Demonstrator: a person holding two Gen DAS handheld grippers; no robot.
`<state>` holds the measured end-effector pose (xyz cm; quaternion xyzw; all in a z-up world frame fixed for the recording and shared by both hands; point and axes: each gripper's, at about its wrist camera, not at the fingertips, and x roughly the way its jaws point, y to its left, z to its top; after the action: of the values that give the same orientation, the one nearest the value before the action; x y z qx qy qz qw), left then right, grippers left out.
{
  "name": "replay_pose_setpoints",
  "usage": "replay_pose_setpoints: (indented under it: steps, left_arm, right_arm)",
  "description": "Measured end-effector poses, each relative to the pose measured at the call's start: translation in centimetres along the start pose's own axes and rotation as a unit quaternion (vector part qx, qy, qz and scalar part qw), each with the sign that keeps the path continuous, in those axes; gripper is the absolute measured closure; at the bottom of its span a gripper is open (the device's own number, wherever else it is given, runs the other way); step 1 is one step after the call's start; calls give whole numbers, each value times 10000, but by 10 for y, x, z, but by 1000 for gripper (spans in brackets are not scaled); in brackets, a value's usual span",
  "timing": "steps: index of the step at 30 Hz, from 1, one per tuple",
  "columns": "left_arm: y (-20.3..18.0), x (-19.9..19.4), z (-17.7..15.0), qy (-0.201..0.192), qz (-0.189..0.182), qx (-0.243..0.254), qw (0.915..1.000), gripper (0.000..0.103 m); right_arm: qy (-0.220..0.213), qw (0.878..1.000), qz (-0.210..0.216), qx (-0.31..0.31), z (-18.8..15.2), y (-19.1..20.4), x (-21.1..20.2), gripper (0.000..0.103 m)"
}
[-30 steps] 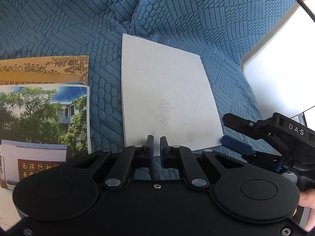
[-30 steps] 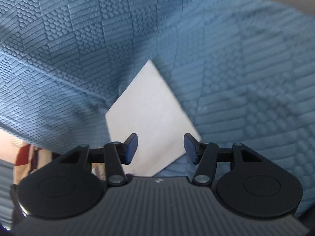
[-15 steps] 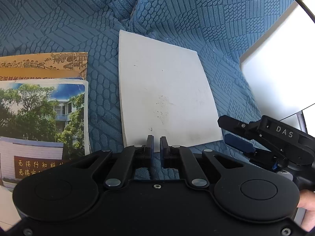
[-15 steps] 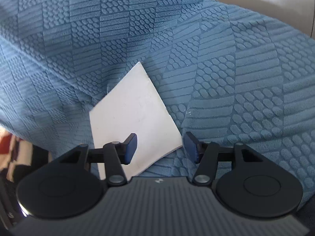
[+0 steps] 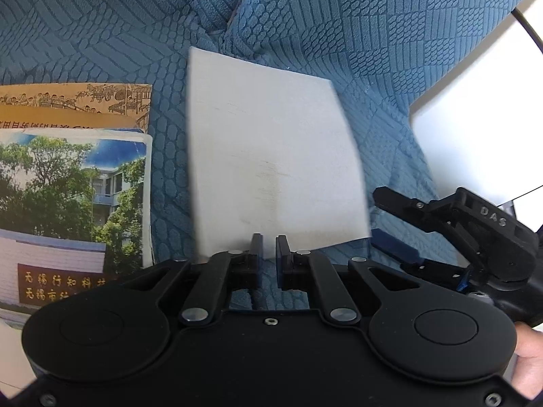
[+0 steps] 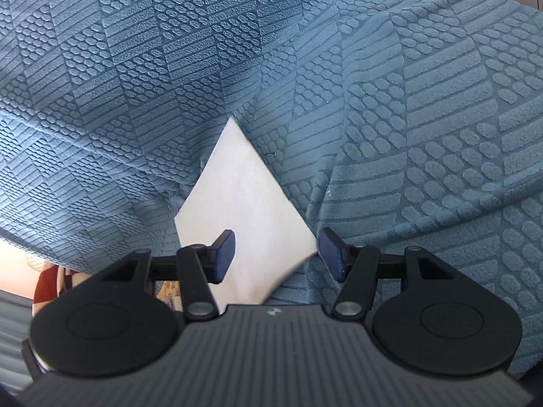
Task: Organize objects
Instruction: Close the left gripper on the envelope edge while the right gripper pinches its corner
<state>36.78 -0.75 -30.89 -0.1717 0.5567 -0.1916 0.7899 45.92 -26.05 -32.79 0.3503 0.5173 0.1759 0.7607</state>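
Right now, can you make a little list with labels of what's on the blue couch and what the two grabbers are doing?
surface: blue cover
middle: white card, flat
beside it: booklets, stacked
left gripper: nearly shut at the card's near edge; grip unclear
right gripper: open, around the card's corner
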Motion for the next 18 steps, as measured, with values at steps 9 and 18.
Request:
replay_pose_setpoints:
  steps: [9, 18]
  left_arm:
    - [3, -6, -2, -66, -416, -313, 9986, 79]
    - [-12, -17, 0, -688, 719, 486, 9939, 84]
  right_arm:
    - [-27, 10000, 28, 68, 0, -11, 7, 46]
    - [-49, 9948, -220, -989, 4, 22, 18, 45]
